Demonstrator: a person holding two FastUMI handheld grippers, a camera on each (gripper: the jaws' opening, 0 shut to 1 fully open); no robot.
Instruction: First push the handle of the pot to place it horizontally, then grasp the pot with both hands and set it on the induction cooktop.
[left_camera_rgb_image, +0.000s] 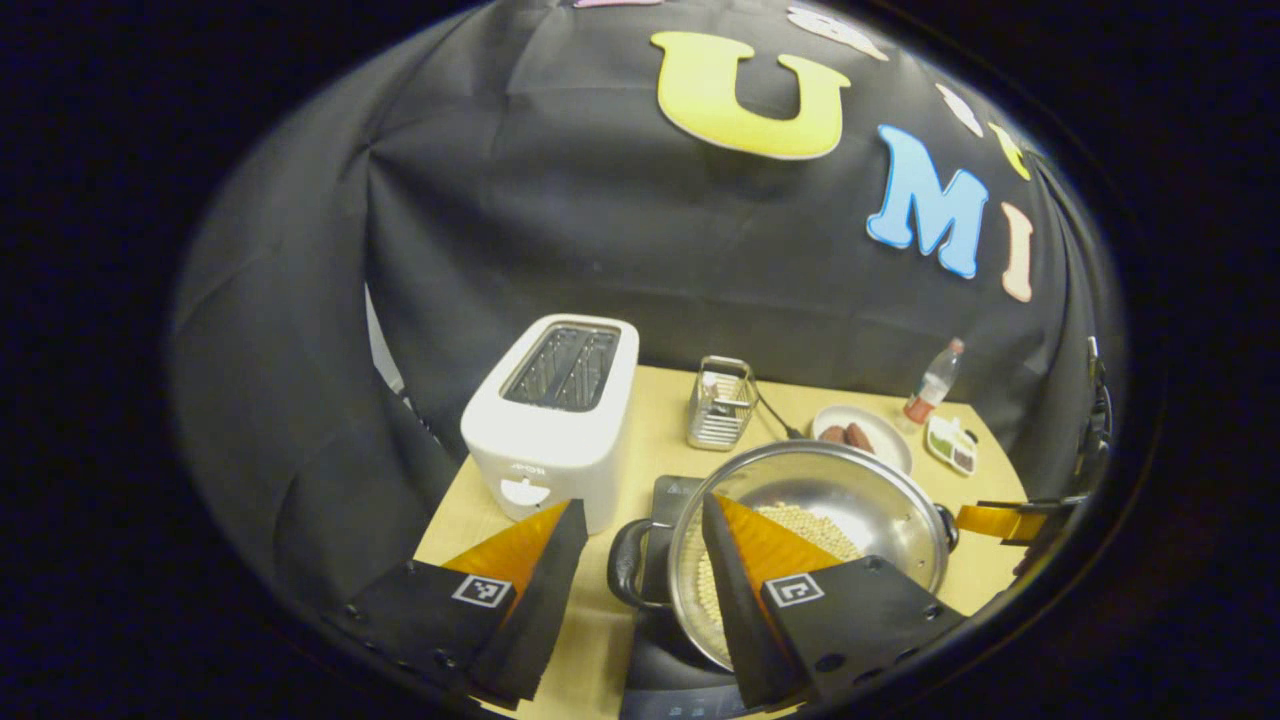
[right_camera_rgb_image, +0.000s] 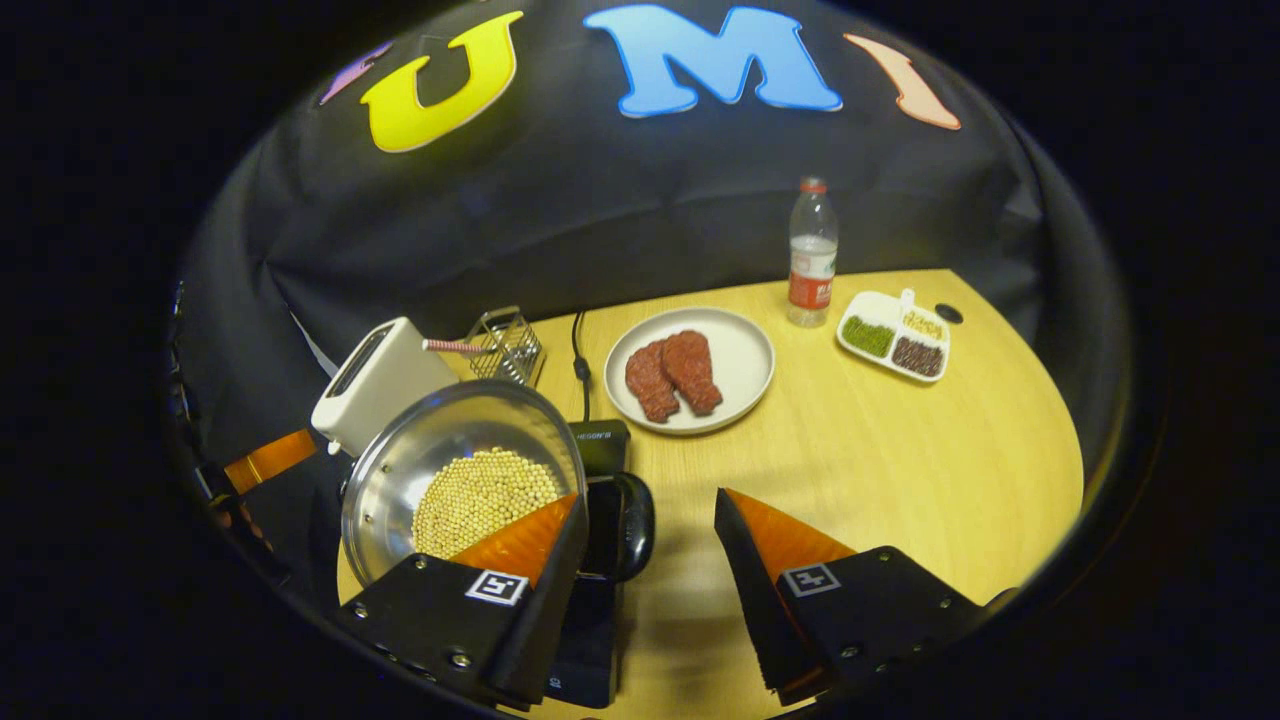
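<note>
Pot (left_camera_rgb_image: 830, 510), holding pale beans, sat on the induction cooktop (left_camera_rgb_image: 668, 497) beside the toaster (left_camera_rgb_image: 555, 420) on the worktop (right_camera_rgb_image: 900, 450). Left gripper (left_camera_rgb_image: 640, 560) was spread astride its near handle (left_camera_rgb_image: 628, 565); right gripper (right_camera_rgb_image: 650, 550) was spread around the other handle (right_camera_rgb_image: 632, 525).

**Two handheld grippers, marked and screwed**

The left gripper (left_camera_rgb_image: 640, 560) has two wedge-shaped fingers on flat dark plates. Each plate carries a small square black-and-white marker and round screws. The right gripper (right_camera_rgb_image: 650, 560) has the same build.
</note>
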